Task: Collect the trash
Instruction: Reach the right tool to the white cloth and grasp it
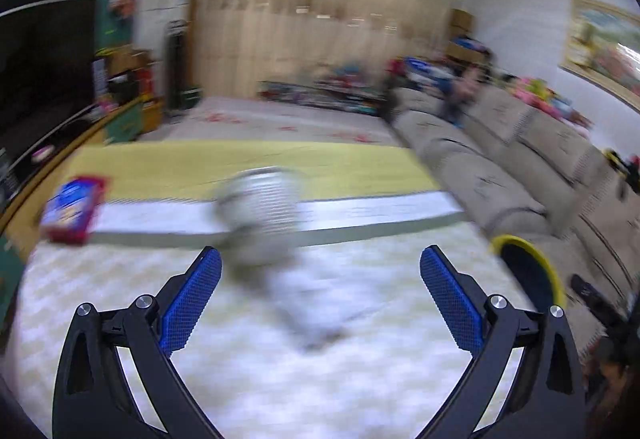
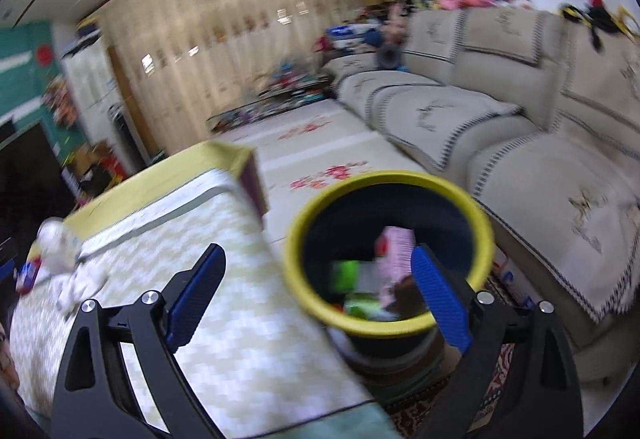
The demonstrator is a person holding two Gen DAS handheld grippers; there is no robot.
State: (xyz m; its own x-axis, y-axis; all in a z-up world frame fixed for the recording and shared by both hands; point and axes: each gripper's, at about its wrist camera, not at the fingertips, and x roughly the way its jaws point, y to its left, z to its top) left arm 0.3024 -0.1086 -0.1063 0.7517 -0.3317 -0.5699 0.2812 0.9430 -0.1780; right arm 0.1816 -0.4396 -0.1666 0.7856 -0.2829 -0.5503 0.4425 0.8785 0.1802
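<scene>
A blurred white crumpled plastic bottle or wrapper (image 1: 262, 215) lies on the table with the white-patterned cloth (image 1: 240, 379), ahead of my open, empty left gripper (image 1: 320, 267). It also shows far left in the right wrist view (image 2: 60, 251). A red and blue snack packet (image 1: 74, 209) lies at the table's left side. My right gripper (image 2: 320, 267) is open and empty above the yellow-rimmed dark bin (image 2: 390, 329), which stands off the table's right edge and holds a pink carton (image 2: 394, 251) and green wrappers (image 2: 346, 275).
A beige sofa (image 2: 520, 143) runs along the right. A dark TV and cabinet (image 1: 44, 79) stand at the left. Toys and clutter line the far wall. The bin's rim shows at the right in the left wrist view (image 1: 520, 243).
</scene>
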